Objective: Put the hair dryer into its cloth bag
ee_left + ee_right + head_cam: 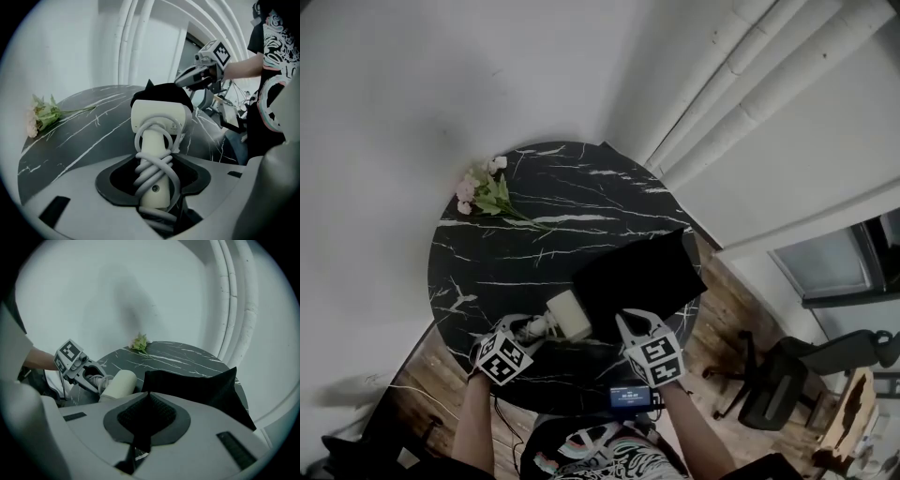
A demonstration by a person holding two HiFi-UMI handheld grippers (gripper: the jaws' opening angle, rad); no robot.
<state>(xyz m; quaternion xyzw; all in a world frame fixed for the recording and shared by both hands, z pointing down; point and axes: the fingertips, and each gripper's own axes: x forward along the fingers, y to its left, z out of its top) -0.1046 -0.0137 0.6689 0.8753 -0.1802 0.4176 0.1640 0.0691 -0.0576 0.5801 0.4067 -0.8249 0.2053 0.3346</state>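
The hair dryer [157, 119], cord wound round its handle, is clamped by that handle in the left gripper [530, 328]. Its head is pointed at the black cloth bag [642, 272], just beside the bag's near corner. The bag's near edge is pinched in the right gripper [139, 425], jaws pressed together on the fabric. On the dark marbled surface [487, 253], a flower sprig [483, 192] is laid at the far rim.

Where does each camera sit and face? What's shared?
Head view: on the head, steeply down at the table; both forearms, left gripper and right gripper show.
Left gripper view: rides that gripper, along its jaws holding the hair dryer; person's torso at right.
Right gripper view: rides that gripper, along its jaws pinching the cloth bag.
Shared: each gripper view shows the other gripper and forearm.
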